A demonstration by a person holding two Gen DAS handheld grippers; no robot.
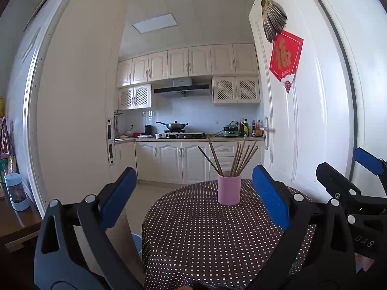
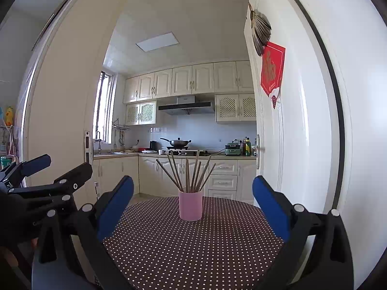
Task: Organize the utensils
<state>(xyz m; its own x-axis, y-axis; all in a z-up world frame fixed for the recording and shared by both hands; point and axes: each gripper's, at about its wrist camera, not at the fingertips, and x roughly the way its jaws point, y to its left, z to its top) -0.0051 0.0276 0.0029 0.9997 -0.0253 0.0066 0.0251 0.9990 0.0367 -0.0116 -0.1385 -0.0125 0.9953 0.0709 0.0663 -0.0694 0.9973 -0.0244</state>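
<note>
I'm looking across a round table (image 1: pixel 193 241) in a brown polka-dot cloth toward a cream kitchen through an open doorway. A pink cup (image 1: pixel 229 189) stands upright at the table's far side, at 12 o'clock from both my grippers, with a spray of wooden chopsticks (image 1: pixel 235 158) fanned out of it. My left gripper (image 1: pixel 193 203) and right gripper (image 2: pixel 193 207) both hover short of it, fingers spread wide, empty. A door (image 1: pixel 302 96) carries a red banner (image 1: pixel 285 58) at 2 o'clock.
</note>
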